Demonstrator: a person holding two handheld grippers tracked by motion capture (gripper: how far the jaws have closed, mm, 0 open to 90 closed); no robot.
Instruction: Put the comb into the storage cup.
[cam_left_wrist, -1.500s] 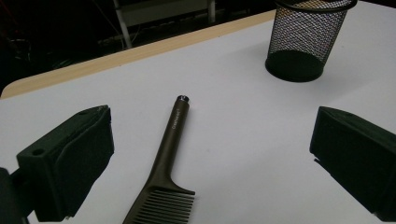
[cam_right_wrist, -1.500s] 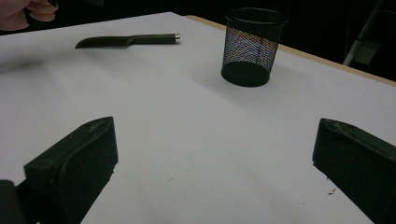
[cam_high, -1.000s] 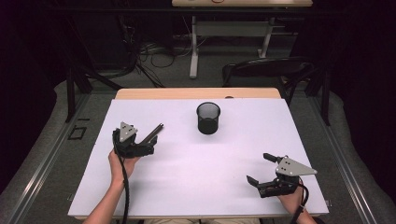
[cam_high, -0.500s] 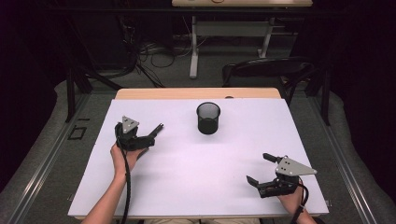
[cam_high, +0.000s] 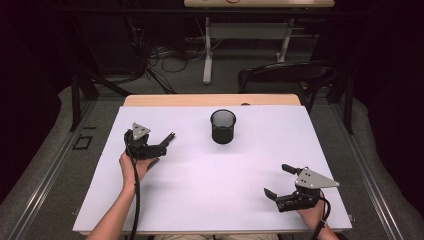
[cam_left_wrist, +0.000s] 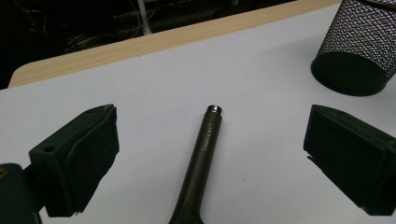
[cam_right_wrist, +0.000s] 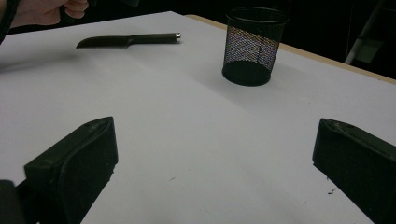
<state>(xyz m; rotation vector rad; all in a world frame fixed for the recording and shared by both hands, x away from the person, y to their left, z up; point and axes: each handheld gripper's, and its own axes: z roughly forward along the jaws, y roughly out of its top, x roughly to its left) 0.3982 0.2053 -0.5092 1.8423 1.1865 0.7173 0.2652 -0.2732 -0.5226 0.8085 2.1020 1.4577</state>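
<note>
From the right gripper view, the right gripper (cam_right_wrist: 210, 172) stands with its two black jaws spread wide over bare white table (cam_right_wrist: 187, 140), nothing between them. Farther off a black mesh cup (cam_right_wrist: 252, 44) stands upright near the table's wooden edge. To its left a dark knife (cam_right_wrist: 128, 40) lies flat, its metal-capped handle end toward the cup. A hand (cam_right_wrist: 46, 10) shows at the top left corner, near the blade's tip.
</note>
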